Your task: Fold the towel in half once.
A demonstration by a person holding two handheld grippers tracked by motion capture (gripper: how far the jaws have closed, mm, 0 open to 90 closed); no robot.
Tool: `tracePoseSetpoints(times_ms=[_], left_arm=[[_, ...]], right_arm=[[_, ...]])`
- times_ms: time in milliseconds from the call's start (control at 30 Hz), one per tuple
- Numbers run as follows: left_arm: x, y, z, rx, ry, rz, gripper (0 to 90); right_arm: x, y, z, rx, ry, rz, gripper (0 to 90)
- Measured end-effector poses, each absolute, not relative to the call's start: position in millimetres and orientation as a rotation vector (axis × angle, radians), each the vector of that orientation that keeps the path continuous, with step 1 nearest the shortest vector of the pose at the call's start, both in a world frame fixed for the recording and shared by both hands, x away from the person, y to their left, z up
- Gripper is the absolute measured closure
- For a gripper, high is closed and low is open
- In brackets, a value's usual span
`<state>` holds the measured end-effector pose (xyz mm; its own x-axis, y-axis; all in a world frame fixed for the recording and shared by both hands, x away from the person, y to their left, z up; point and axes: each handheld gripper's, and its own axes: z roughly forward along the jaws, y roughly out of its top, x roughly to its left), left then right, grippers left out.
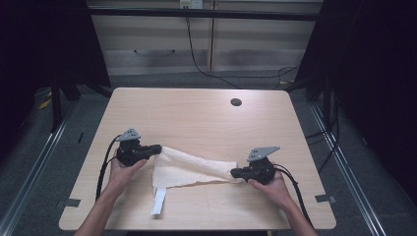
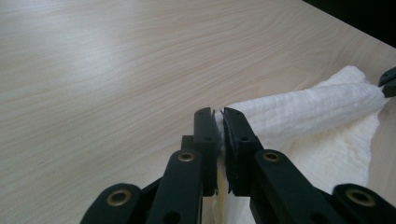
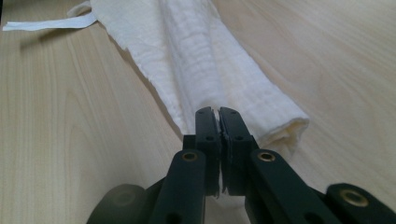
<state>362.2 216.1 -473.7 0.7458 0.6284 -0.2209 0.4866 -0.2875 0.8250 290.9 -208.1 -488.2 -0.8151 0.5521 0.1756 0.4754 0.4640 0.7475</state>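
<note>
Cloth gripped at both ends, folding only partly done

In the high view, lower middle of the frame, the cream-white crinkled cotton cloth [image 1: 189,169] lies on the pale wooden worktop [image 1: 196,113], bunched into a loose roll. The left gripper [image 1: 156,148] is clamped on its left corner, the right gripper [image 1: 235,172] on its narrow right end. A white ribbon-like strap [image 1: 158,200] trails toward the bottom edge. Judging by the uneven bunching, smoothing and a tidy fold are yet to be done.
</note>
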Motion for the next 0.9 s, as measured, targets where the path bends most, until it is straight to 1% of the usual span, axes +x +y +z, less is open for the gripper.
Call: tracePoseSetpoints(times_ms=[200,400,533,700,767,900], left_arm=[[352.6,216.2,-464.5,1.941,0.798,0.193,84.7],[339.1,217.0,-458.0,1.923,0.718,0.165,84.4],[331.3,219.3,-457.3,1.938,0.700,0.175,84.4],[318.3,220.5,-457.6,1.983,0.658,0.173,84.3],[307.9,219.8,-461.9,2.014,0.634,0.165,84.3],[298.6,220.2,-466.5,2.054,0.621,0.159,84.2]], right_arm=[[292.3,-203.3,-499.1,0.940,2.648,1.234,87.9],[293.7,-203.7,-503.3,0.984,2.645,1.275,88.2],[294.2,-205.5,-505.0,0.994,2.640,1.297,88.3],[294.2,-206.1,-505.7,1.012,2.638,1.310,88.3],[293.7,-205.6,-505.2,1.019,2.636,1.301,88.3],[293.6,-205.4,-505.3,1.022,2.633,1.300,88.4]])
